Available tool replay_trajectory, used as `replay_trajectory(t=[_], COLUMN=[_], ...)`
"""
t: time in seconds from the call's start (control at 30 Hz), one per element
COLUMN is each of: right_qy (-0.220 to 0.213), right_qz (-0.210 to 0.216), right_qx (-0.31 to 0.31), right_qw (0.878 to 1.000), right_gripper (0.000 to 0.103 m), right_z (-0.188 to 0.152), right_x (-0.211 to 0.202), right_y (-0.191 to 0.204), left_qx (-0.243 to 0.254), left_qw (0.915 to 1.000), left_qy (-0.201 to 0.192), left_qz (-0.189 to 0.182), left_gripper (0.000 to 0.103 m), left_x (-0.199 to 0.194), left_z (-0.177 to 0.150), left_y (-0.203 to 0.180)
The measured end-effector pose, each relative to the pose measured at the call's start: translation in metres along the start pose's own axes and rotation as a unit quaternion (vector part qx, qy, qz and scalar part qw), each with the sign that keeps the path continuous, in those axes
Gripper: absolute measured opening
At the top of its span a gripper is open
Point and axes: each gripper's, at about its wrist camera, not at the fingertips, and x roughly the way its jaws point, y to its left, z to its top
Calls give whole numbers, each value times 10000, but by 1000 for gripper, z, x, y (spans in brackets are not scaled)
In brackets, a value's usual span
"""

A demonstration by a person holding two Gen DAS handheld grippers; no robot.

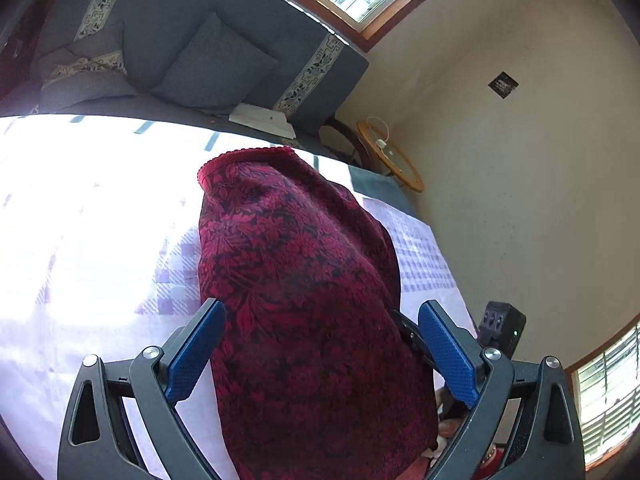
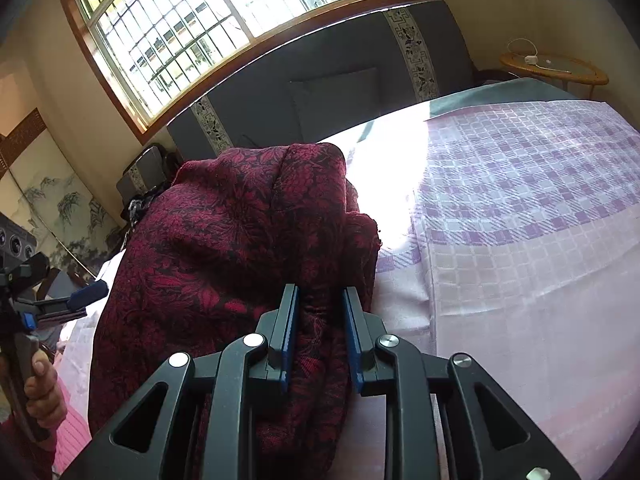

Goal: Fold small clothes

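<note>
Dark red patterned cloth [image 1: 304, 304] lies on the checked bedspread [image 1: 420, 256], passing between the wide-spread, released left gripper [image 1: 320, 344]. Right wrist view: right gripper [image 2: 320, 300] brackets a bunched fold of the cloth [image 2: 240, 232]; pad contact cannot be told.

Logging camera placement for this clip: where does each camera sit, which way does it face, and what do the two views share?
Left wrist: sits on the left gripper, looks down along its wide-open blue fingers at the red floral garment on the checked bedsheet, sofa beyond; no hand shows.
Right wrist: sits on the right gripper, faces the barred window; fingers flank a bunched fold of the garment; the person's left hand shows at the left edge.
Shared: garment, bedsheet, sofa back, round wicker table.
</note>
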Motion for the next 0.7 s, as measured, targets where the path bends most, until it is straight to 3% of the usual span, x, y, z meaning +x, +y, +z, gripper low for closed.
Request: replay_trajectory(t=[0.17, 0.27, 0.33, 0.37, 0.4, 0.47, 0.5, 0.53, 0.63, 0.7], right_qy=[-92, -99, -105, -104, -105, -106, -107, -111, -123, -129], right_qz=[-17, 31, 90, 86, 75, 85, 90, 93, 85, 93], right_qx=[-181, -239, -239, -249, -263, -252, -244, -241, -233, -230], right_qw=[9998, 9997, 9996, 9996, 9996, 9996, 9996, 9996, 9996, 9996], right_gripper=[23, 23, 23, 23, 23, 23, 23, 24, 26, 27], right_z=[-2, -4, -4, -4, -4, -4, -4, -4, -4, -4], right_x=[-3, -4, -5, -4, -4, -4, -4, -5, -5, -5], right_y=[6, 7, 7, 8, 8, 8, 8, 8, 7, 7], left_qx=[-460, -588, -421, -222, 10, 390, 458, 418, 201, 273], left_qw=[9944, 9880, 9839, 9772, 9655, 9444, 9439, 9520, 9823, 9916], left_qy=[693, 539, 127, -130, -315, -406, -423, -496, -901, -934], left_qz=[656, 1321, 1734, 2105, 2586, 3238, 3243, 2992, 1628, 851], left_gripper=[94, 87, 87, 87, 87, 84, 78, 74, 74, 74], left_x=[64, 86, 83, 79, 75, 71, 66, 56, 14, -4], left_z=[57, 73, 80, 83, 85, 88, 88, 85, 67, 48], left_y=[31, 42, 42, 39, 38, 39, 42, 43, 33, 17])
